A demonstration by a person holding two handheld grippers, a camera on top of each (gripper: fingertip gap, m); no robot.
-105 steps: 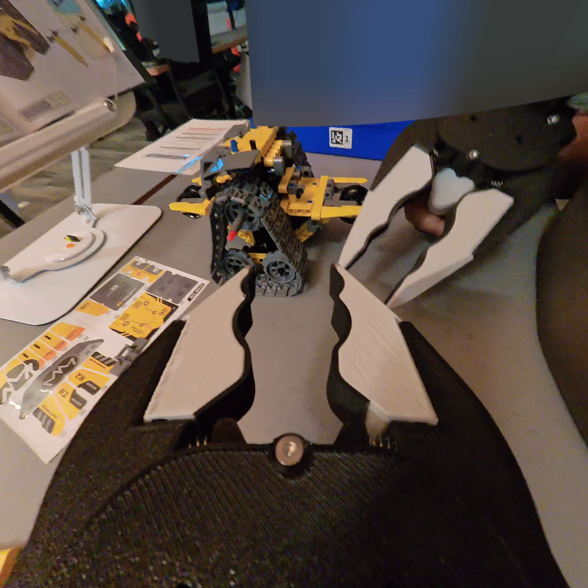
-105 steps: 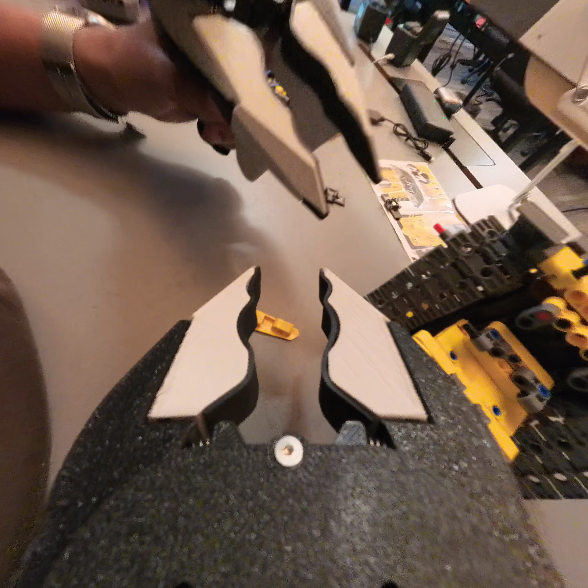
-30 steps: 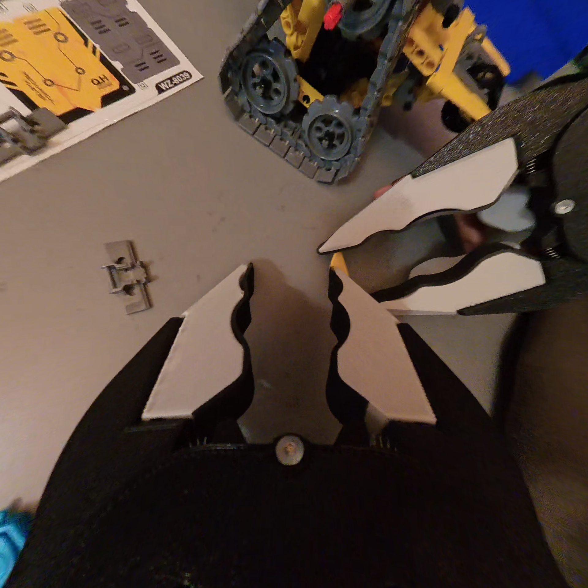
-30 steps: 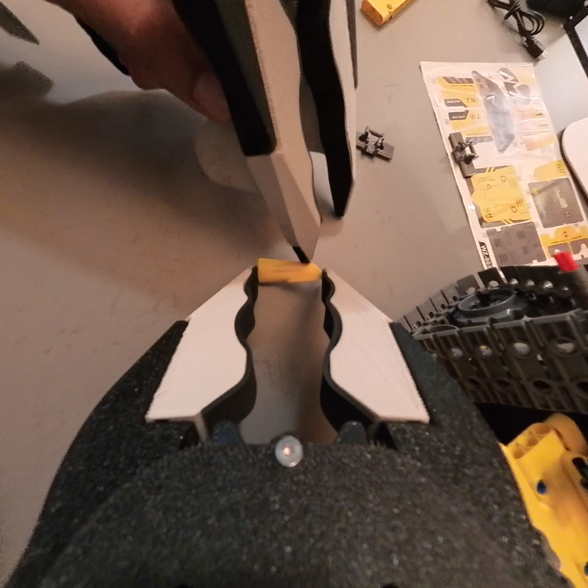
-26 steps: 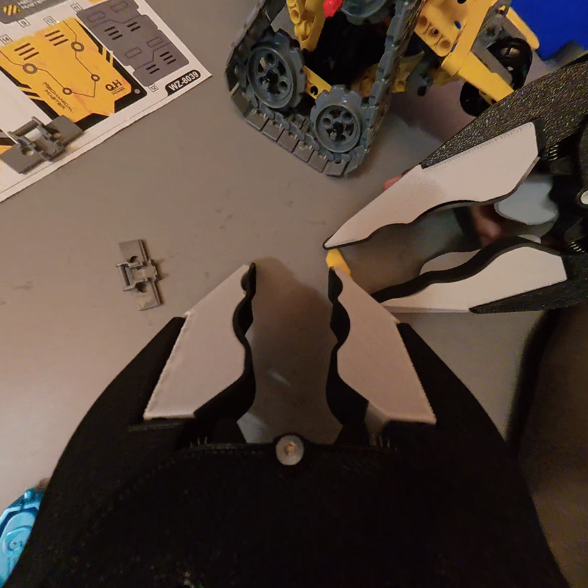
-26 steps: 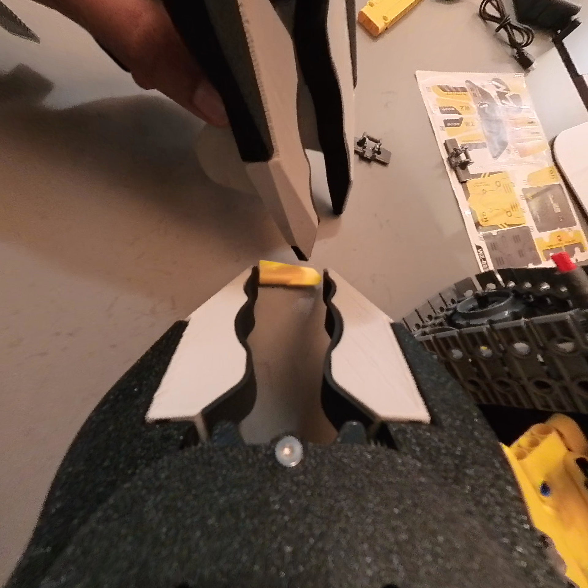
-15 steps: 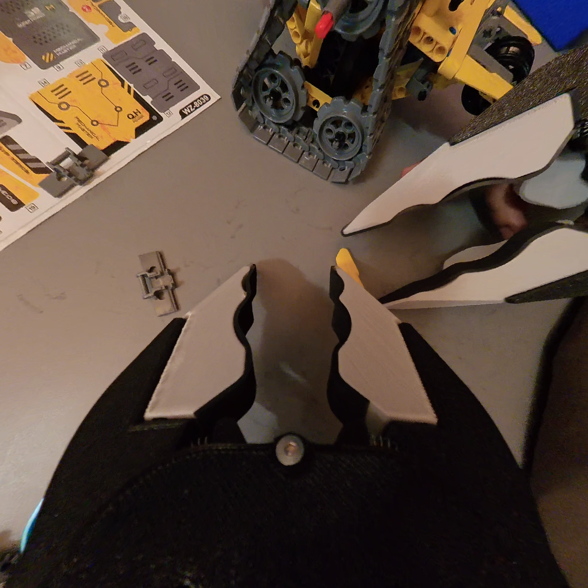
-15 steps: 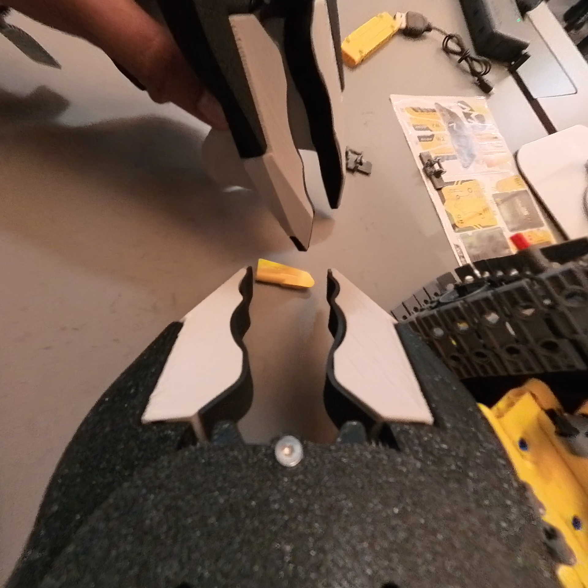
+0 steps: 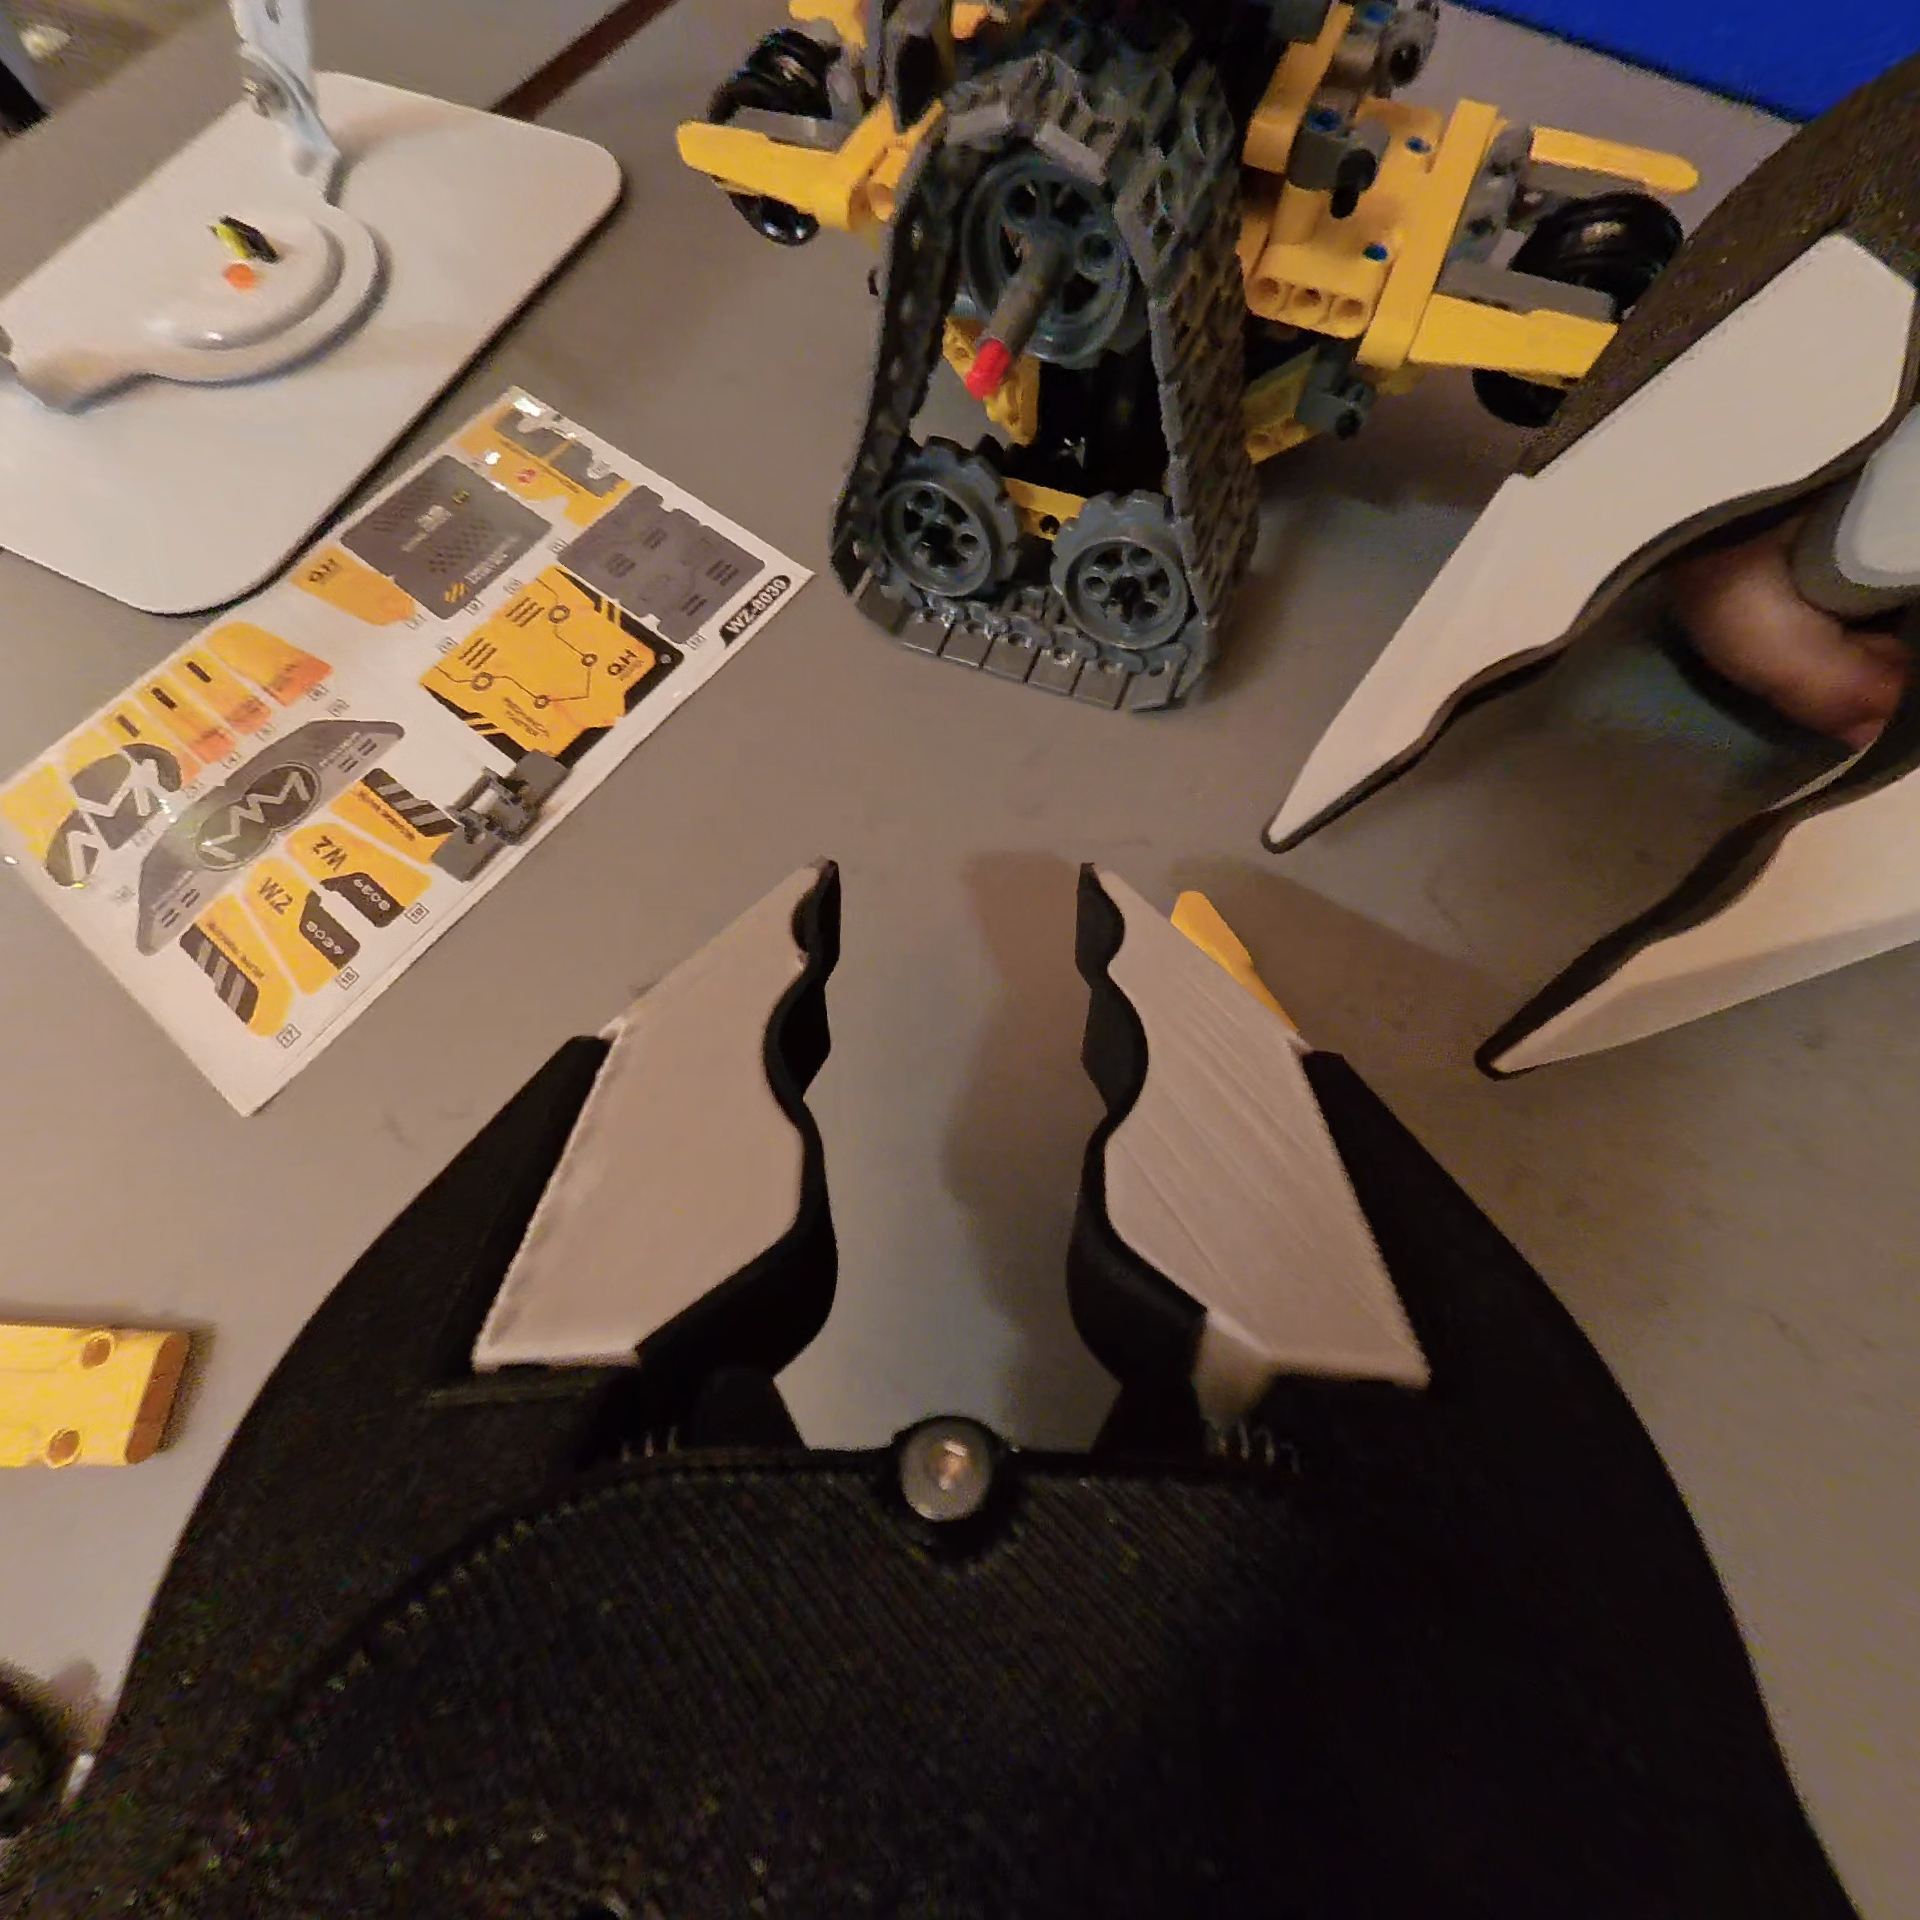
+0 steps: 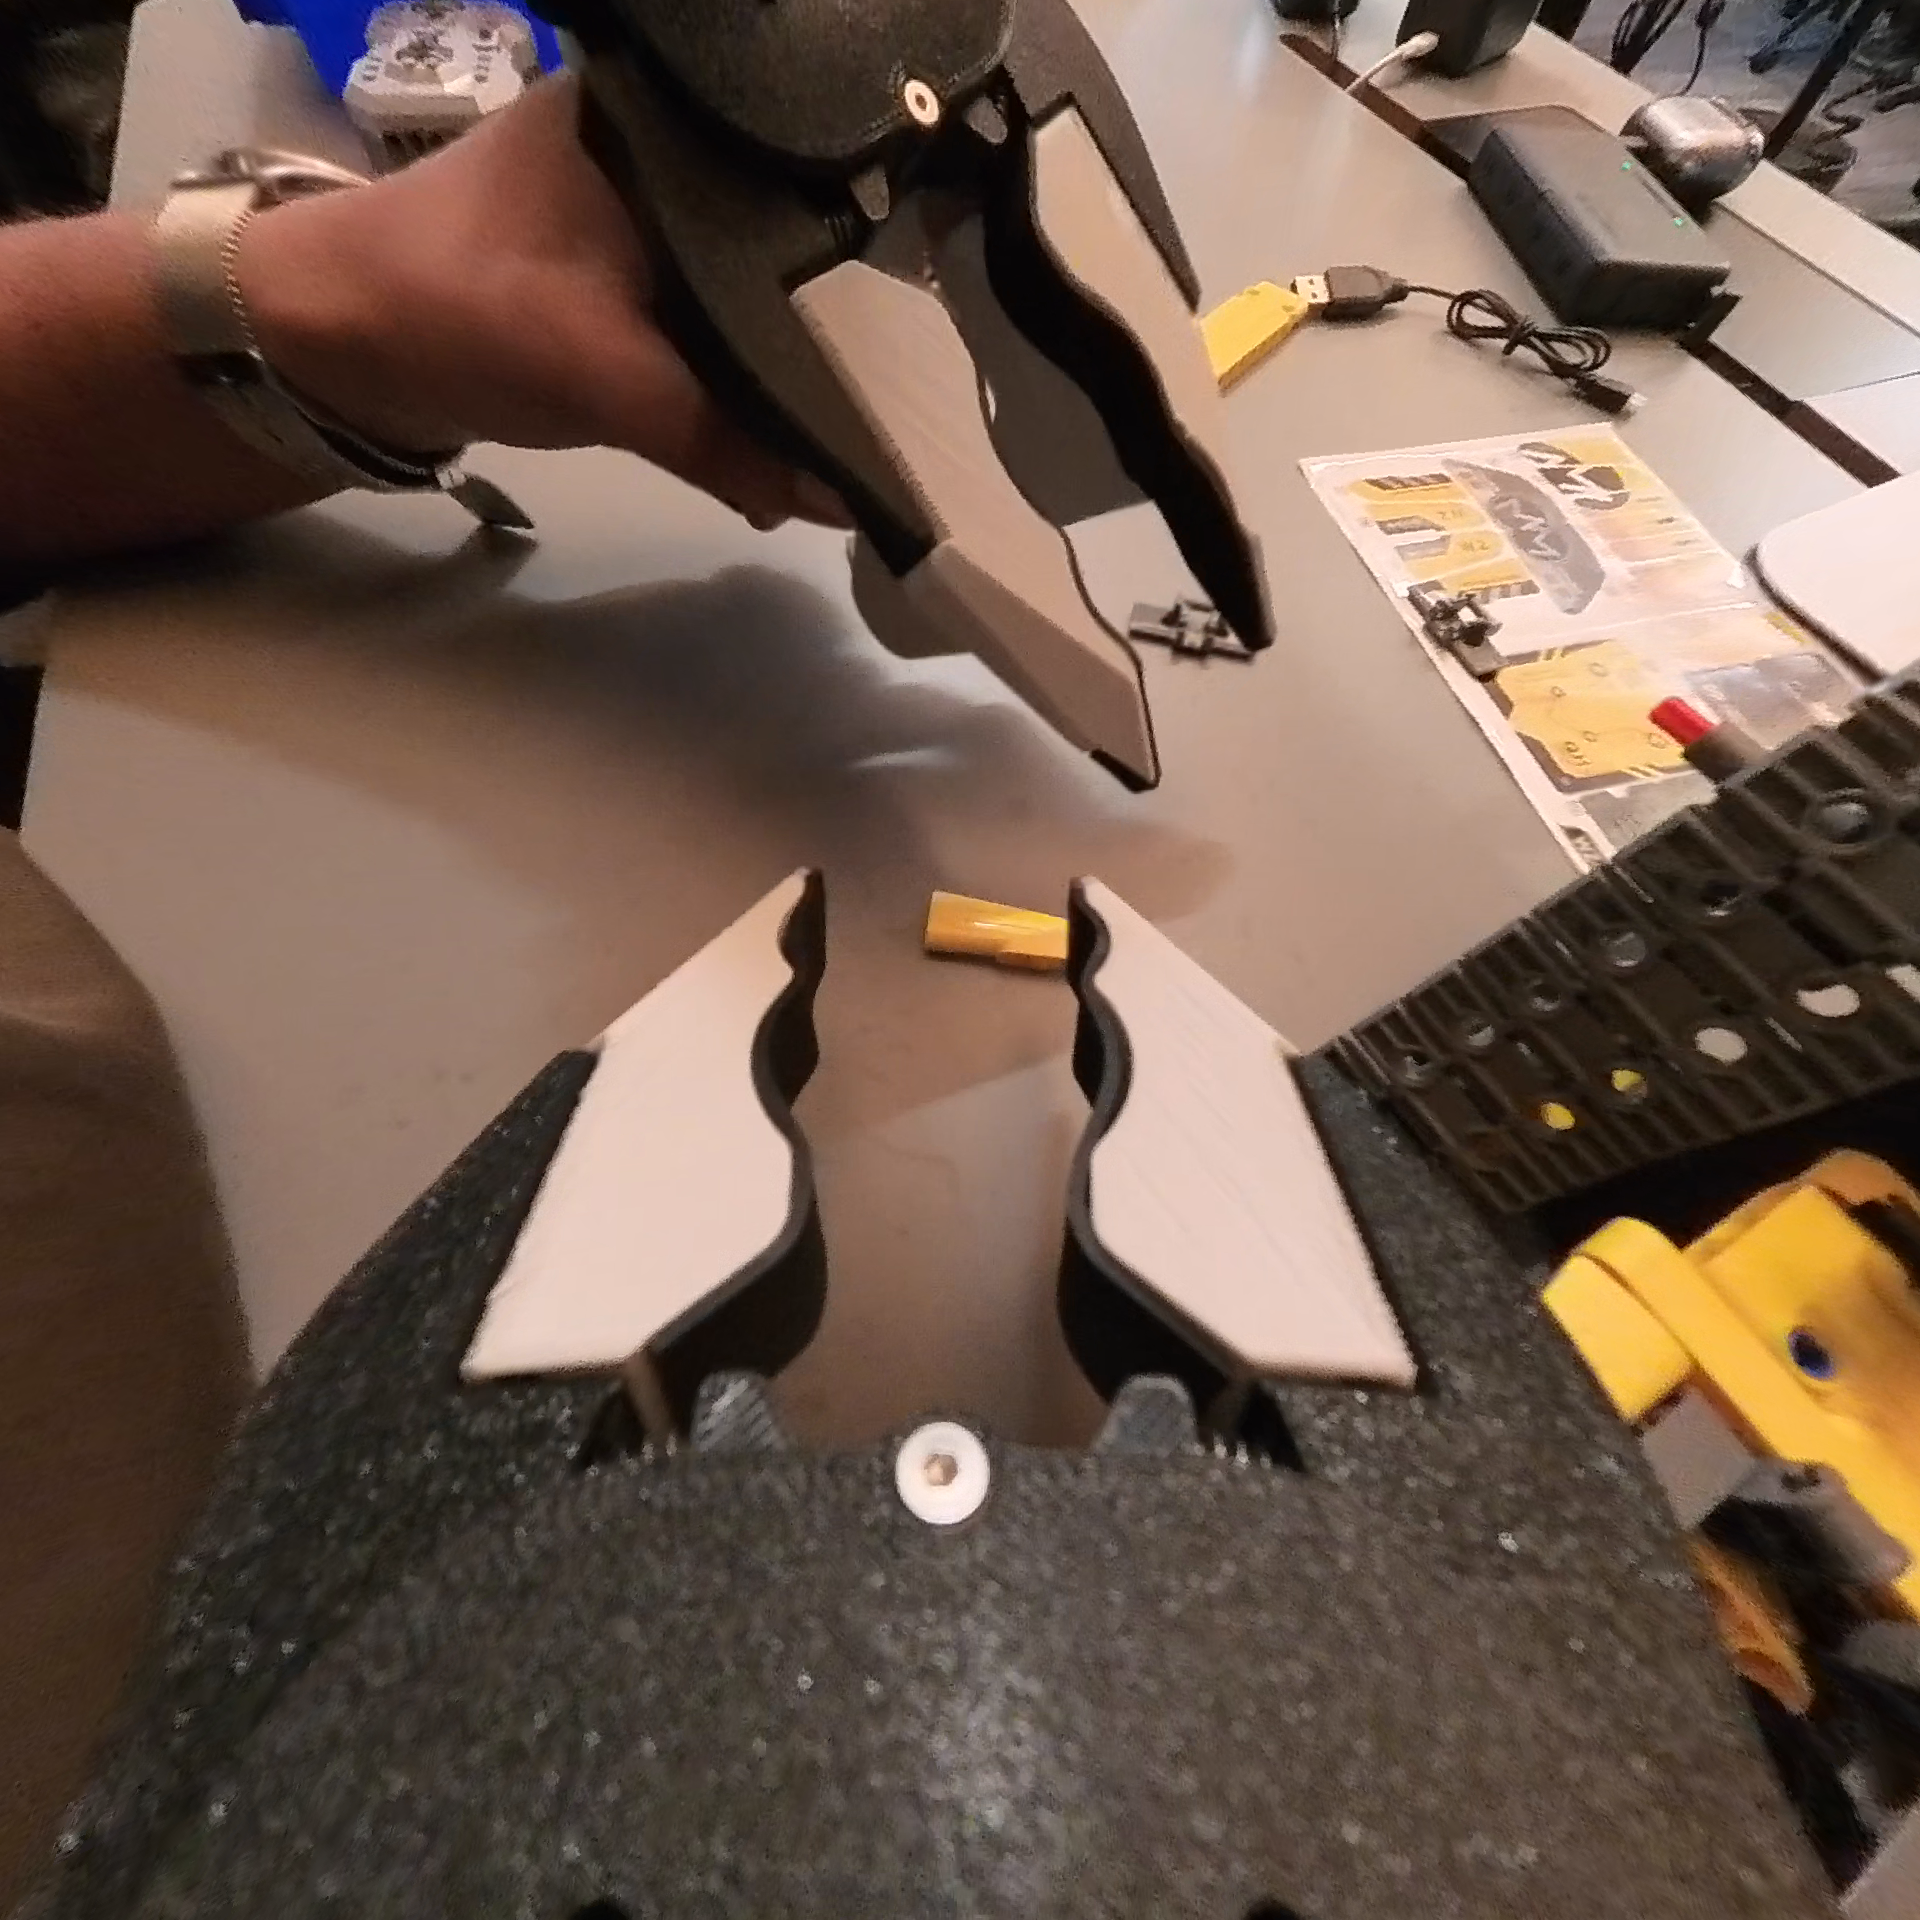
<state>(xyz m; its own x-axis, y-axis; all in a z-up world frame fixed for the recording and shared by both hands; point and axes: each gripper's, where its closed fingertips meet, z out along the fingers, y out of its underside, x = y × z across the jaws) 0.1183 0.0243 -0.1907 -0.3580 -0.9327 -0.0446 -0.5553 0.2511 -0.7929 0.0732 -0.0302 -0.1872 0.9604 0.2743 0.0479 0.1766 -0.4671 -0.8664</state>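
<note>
A small yellow brick piece point(image 10: 995, 928) lies on the grey table just beyond my right gripper point(image 10: 945, 894), which is open and empty. In the left wrist view the piece point(image 9: 1216, 940) peeks out beside my right finger. My left gripper point(image 9: 954, 883) is open and empty above the table. It also shows in the right wrist view point(image 10: 1205, 707), held up by a hand, above and behind the piece. The right gripper shows at the right of the left wrist view point(image 9: 1382, 945). A yellow and grey tracked brick vehicle point(image 9: 1081, 343) stands behind, with its track point(image 10: 1621, 1049) to my right.
A sticker sheet point(image 9: 364, 717) lies at the left with a small grey track link point(image 9: 499, 810) on it. Another link point(image 10: 1184, 629) lies on the table. A white stand base point(image 9: 260, 312), a yellow block point(image 9: 83, 1392), a cable point(image 10: 1496, 332) and a black box point(image 10: 1590, 218) lie around. The left tips stand about 15 centimetres off the yellow block point(image 9: 83, 1392).
Both grippers have lifted and drawn back from the yellow piece, which stays on the table. The left wrist view has tilted up and now shows the whole vehicle and the stand base.
</note>
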